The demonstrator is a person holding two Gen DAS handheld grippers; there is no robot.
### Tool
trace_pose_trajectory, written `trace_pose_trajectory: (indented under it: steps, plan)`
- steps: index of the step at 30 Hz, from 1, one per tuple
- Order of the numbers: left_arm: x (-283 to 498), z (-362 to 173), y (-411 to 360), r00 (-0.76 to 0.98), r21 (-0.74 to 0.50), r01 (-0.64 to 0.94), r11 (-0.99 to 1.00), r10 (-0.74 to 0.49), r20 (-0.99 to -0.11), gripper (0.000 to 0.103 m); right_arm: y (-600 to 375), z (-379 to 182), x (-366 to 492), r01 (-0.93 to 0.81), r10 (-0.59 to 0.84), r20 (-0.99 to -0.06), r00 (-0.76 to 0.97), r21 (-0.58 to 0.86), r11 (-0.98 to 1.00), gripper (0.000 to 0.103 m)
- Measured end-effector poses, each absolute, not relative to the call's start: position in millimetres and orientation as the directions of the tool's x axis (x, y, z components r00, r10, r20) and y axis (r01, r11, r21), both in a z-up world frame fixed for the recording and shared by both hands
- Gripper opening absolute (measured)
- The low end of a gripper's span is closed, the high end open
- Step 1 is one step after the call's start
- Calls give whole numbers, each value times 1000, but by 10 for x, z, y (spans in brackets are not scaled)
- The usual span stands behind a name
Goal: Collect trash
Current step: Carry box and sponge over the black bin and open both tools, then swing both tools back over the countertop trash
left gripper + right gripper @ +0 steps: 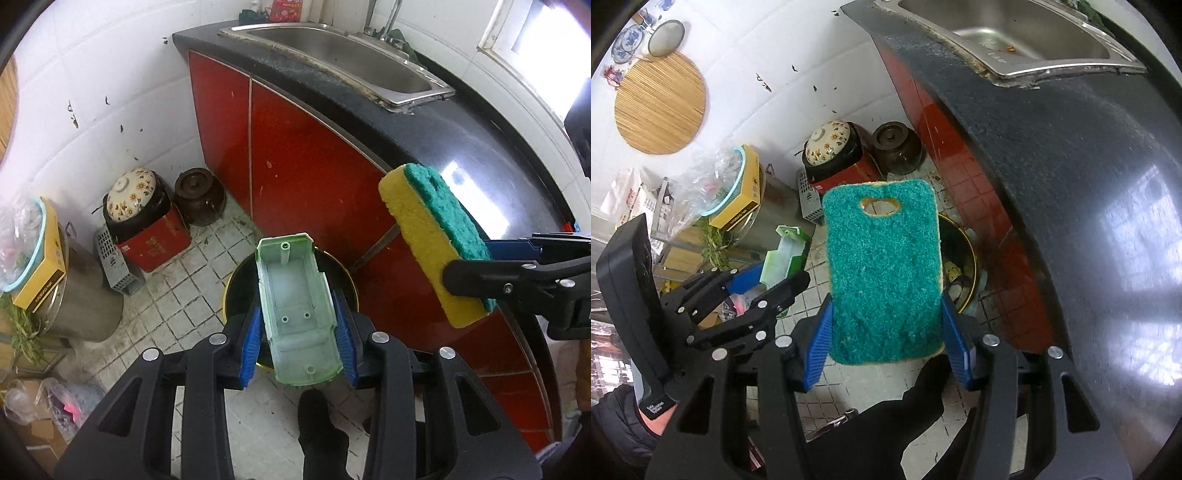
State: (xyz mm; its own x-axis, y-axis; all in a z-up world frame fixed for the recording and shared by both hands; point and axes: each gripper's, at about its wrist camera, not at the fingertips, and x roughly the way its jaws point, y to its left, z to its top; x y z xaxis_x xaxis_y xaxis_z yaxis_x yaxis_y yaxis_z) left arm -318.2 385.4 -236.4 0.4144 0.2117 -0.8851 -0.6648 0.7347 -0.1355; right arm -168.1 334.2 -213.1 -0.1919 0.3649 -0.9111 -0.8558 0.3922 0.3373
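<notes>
My left gripper [297, 332] is shut on a pale green plastic shell [297, 310], held hollow side up directly above a round black trash bin with a gold rim [236, 284] on the floor. My right gripper [886, 332] is shut on a yellow sponge with a green scrub face [882, 273]; it shows at the right of the left wrist view [432, 236], beside the counter edge. In the right wrist view the bin [964, 258] lies behind the sponge and holds scraps, and the left gripper with the green shell [783, 254] is to the left.
A black counter [480, 147] with a steel sink [351, 51] and red cabinet doors [295, 158] runs along the right. On the tiled floor stand a floral-lidded pot on a red tin [147, 221], a brown jar [199, 195], a steel pot [81, 295] and boxes.
</notes>
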Motion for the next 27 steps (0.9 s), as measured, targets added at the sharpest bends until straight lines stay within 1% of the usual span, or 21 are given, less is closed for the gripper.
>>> trace_pose_trajectory:
  steps: [3, 4, 5, 6, 8, 10, 19, 21, 23, 26, 27]
  plan:
    - [-3149, -2380, 3899, 428, -148, -654, 741, 202, -881, 37, 3405, -2125, -1679, -858, 362, -914, -184, 329, 395, 57]
    - [-3136, -2377, 3907, 432, -147, -650, 745, 204, -878, 45, 3399, -2104, -1665, -858, 360, -916, -177, 322, 399, 57]
    - [-3132, -2373, 3912, 433, -142, -652, 745, 212, -876, 66, 3415, -2096, -1660, -859, 358, -917, -177, 322, 399, 59]
    - [-3138, -2369, 3931, 433, -136, -656, 742, 223, -874, 74, 3430, -2092, -1657, -856, 358, -915, -185, 329, 399, 63]
    - [-3160, -2359, 3939, 438, -137, -663, 736, 232, -868, 75, 3452, -2080, -1647, -854, 361, -914, -184, 331, 402, 67]
    - [-3178, -2375, 3947, 427, -130, -670, 731, 236, -873, 75, 3462, -2075, -1650, -855, 361, -913, -191, 336, 395, 68]
    - [-3286, -2332, 3874, 410, -120, -688, 716, 247, -878, 76, 3360, -2021, -1624, -848, 374, -908, -187, 341, 405, 70]
    - [-3266, -2290, 3833, 408, -113, -686, 718, 251, -878, 77, 3249, -1959, -1576, -842, 387, -905, -178, 344, 416, 73]
    - [-3220, -2225, 3785, 415, -110, -676, 729, 253, -874, 81, 3124, -1876, -1514, -835, 404, -900, -163, 344, 430, 74]
    - [-3062, -2050, 3617, 446, -96, -637, 765, 263, -856, 89, 2779, -1670, -1345, -818, 432, -897, -93, 317, 481, 78]
    - [-2981, -1985, 3536, 459, -91, -618, 781, 263, -849, 90, 2635, -1600, -1273, -809, 440, -895, -69, 308, 501, 79]
